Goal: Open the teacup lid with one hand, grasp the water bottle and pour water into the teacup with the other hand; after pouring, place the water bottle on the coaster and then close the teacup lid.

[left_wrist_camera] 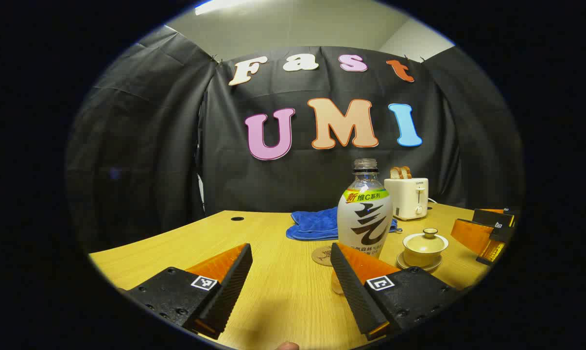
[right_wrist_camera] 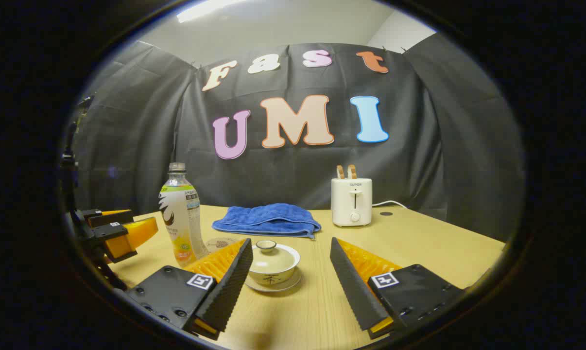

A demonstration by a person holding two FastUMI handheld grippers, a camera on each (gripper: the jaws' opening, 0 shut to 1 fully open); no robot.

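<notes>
- Right tongs [right_wrist_camera: 291,272] gape wide near the lidded cream ceramic teacup [right_wrist_camera: 272,266]: best pinch the lid's knob [right_wrist_camera: 266,244] squarely.
- Left tongs [left_wrist_camera: 291,277] also wide, facing the uncapped clear plastic water bottle [left_wrist_camera: 364,214].

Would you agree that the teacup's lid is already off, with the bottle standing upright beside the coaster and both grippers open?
Not quite: the lid is still on the teacup, as the right gripper view shows. The rest holds: the bottle stands upright beside the coaster, and the left gripper and right gripper are both open.
</notes>
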